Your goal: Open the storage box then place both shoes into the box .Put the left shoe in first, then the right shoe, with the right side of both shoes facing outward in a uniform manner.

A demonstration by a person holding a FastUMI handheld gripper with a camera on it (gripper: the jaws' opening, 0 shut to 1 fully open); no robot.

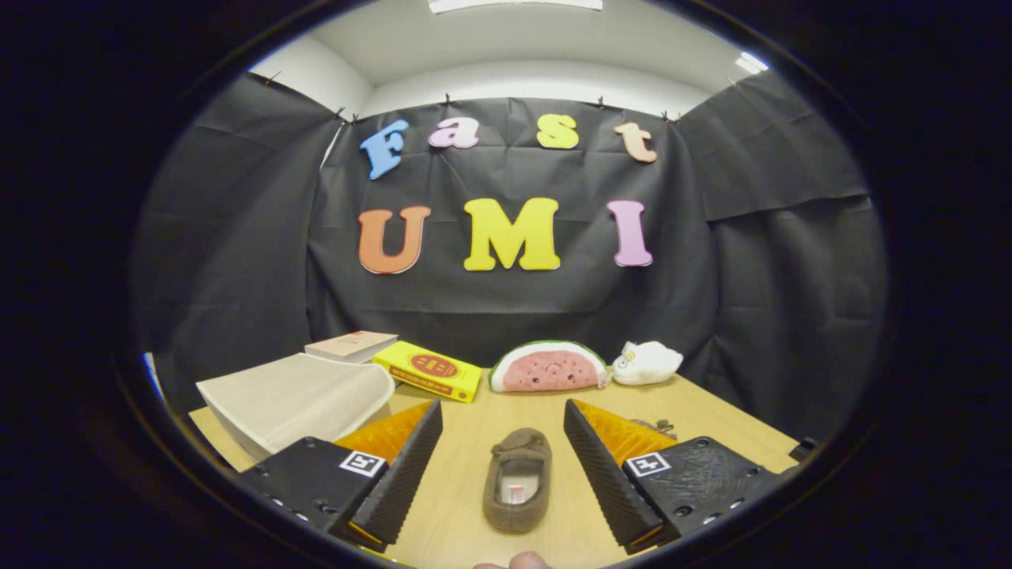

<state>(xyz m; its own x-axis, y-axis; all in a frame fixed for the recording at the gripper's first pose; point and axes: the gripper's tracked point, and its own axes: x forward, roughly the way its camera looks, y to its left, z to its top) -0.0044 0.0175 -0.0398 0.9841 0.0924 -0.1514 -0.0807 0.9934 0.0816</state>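
We see the small brown suede slipper lying on the light wooden table right in the gap between our gripper's two black ribbed fingers, which stand wide apart and touch nothing. Its long axis runs straight away from us, along the fingers: the heel and the open mouth sit nearer us, the rounded toe points toward the booth wall. So the jaws already flank its two long sides, and closing would, we judge, pinch it across its width.

The slipper looks soft, with a pale lining and a small tag inside (which foot it fits we cannot tell). Left of the fingers stands the beige fabric storage box, its lid seemingly tilted; whether it is open we cannot say.
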